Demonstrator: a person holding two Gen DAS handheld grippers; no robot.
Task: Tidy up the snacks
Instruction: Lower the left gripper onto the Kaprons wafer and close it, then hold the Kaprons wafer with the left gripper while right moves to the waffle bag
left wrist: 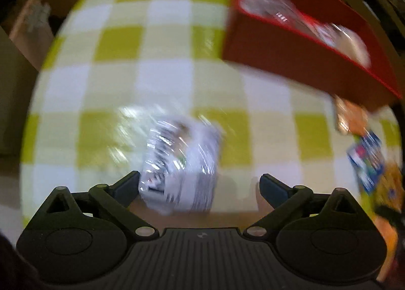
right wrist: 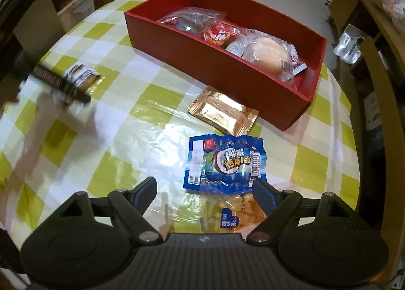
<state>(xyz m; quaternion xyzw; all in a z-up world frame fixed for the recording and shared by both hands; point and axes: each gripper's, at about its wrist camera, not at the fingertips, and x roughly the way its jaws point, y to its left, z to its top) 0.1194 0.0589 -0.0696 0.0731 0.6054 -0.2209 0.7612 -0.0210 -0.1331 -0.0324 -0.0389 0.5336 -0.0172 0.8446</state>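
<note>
Left wrist view is smeared with motion blur, and that blur is the first risk: the left gripper point(left wrist: 200, 183) hangs with its jaws spread wide over a white, foil-shiny snack packet point(left wrist: 179, 163) on the checked tablecloth point(left wrist: 162, 46). The packet lies between the fingers but off-centre, close against the one on the left of the picture and well clear of the other; no pad visibly presses it, though the blur leaves the near-side contact uncertain. Closing from here would likely shove the packet sideways or pinch only a crinkled edge, and the slick wrapper could slide out.

Right wrist view is sharp. The right gripper point(right wrist: 205, 188) stands wide open and holds nothing. Below it lie a blue coconut snack packet point(right wrist: 222, 160) and, nearer the camera, a clear bag of yellow chips point(right wrist: 227, 214) that it overlaps. A gold foil packet point(right wrist: 222, 112) rests just beside the near wall of the red box point(right wrist: 215, 69), which already holds several wrapped snacks, among them a round bun point(right wrist: 268, 54).

Grabbing the blue packet could drag the chip bag along, since the two overlap. The glossy plastic cover on the cloth lets flat packets skate away from the fingers. A packet carried low could also snag on the near wall.
</note>
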